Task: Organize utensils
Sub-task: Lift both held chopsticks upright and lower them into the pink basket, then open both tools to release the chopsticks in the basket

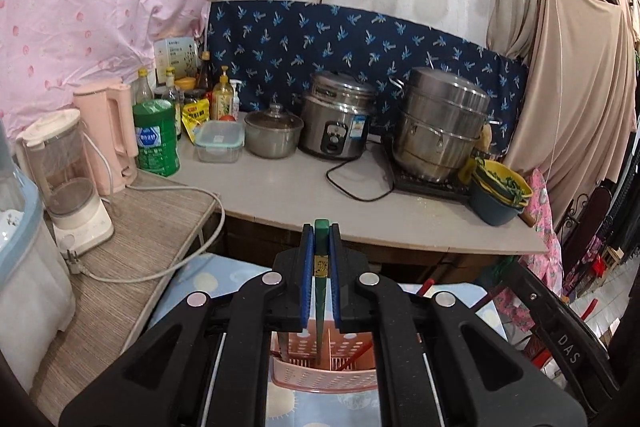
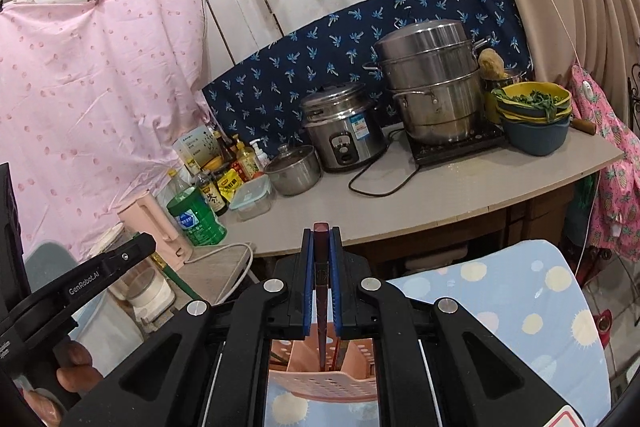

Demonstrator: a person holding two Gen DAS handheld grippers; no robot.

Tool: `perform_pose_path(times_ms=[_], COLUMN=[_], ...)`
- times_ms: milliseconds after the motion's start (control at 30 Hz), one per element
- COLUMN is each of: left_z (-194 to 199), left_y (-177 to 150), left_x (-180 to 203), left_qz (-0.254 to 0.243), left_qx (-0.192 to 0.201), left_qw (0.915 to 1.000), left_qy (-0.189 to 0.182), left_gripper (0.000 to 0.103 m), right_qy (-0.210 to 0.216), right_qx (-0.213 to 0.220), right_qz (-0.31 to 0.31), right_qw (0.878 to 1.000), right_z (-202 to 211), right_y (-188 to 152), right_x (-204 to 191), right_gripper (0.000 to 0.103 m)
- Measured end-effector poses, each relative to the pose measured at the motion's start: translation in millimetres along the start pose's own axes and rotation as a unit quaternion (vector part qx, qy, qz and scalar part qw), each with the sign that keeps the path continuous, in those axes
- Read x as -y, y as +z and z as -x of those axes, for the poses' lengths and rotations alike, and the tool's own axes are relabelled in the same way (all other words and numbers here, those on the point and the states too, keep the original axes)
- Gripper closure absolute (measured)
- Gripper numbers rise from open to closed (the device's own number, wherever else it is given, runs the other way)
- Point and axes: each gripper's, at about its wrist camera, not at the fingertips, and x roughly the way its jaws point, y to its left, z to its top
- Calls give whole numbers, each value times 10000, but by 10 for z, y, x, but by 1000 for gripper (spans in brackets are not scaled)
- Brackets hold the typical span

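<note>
My left gripper (image 1: 321,247) and right gripper (image 2: 321,247) are matte black, with blue finger pads (image 1: 307,267) and silver round bolts (image 1: 271,279); white "GenRobot.AI" lettering (image 2: 86,285) marks one, "DAS" the other

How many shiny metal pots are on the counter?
3. The small lidded pot sits on the left, the rice cooker in the middle, and the tall stacked steamer on the right, on a black cooktop. Others may hide behind.
</note>
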Motion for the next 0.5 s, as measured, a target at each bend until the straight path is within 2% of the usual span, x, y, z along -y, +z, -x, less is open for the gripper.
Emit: perform_pose_path(times_ms=[133,367,467,500], left_z=[-118,-143,-142,-128], left_y=[-125,-203,-217,-220], left_x=[20,8,-28,-44], left_qz=[-63,-126,-76,-49], left_qx=[-152,-172,-208,-197], left_qw=[9998,9997,9996,9996], left_qy=[70,144,181,195], left_gripper=[96,95,84,79], right_qy=[14,53,20,16], right_qx=[-145,-252,-183,-151], right_qz=[40,43,84,80], right_qw=[9999,9997,9998,9999], right_z=[-118,-178,-125,-102], right_y=[-82,-160,-159,-158], right_x=[-4,-6,-27,-29], right_gripper=[95,92,88,82])
